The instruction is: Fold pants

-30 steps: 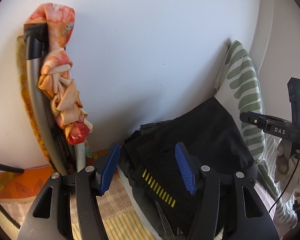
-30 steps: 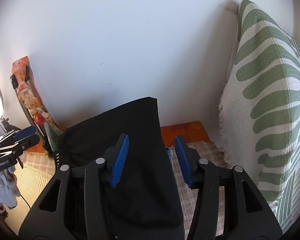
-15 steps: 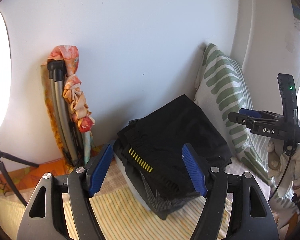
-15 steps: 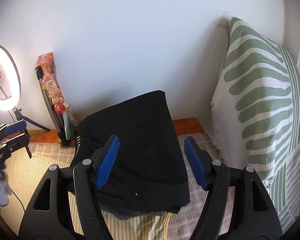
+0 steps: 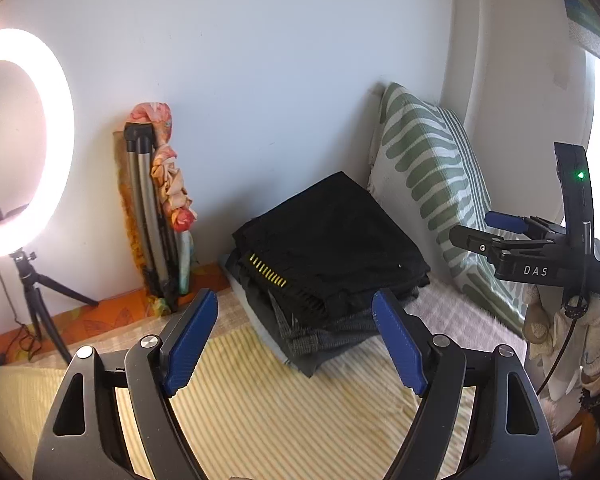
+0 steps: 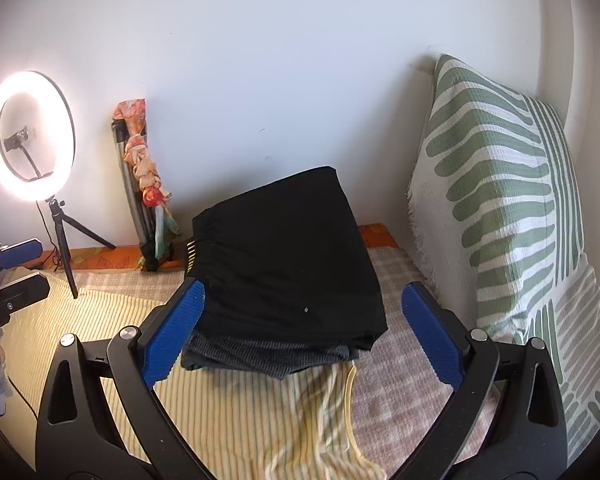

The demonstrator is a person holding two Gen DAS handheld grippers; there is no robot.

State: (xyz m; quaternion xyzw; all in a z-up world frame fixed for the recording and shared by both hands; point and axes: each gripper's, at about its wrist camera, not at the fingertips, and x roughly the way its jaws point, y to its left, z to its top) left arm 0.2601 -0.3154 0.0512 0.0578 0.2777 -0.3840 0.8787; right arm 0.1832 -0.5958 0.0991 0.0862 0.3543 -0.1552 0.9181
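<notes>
I have my left hand-held gripper (image 5: 292,338) and right hand-held gripper (image 6: 302,330) spread wide and empty, short of the black pants (image 6: 284,256), which sit folded square on a stack of grey knits on the striped bed (image 5: 268,408), tucked toward the wall beside the leaf-print pillow (image 6: 500,208); matte, soft cloth, ribbed waistband.

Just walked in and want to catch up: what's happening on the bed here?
A person is folding pants with two handheld grippers. The black pants lie folded on top of a stack of grey clothes on the bed, beside the green-patterned pillow. The left gripper and the right gripper are both open, holding nothing, short of the stack.
</notes>
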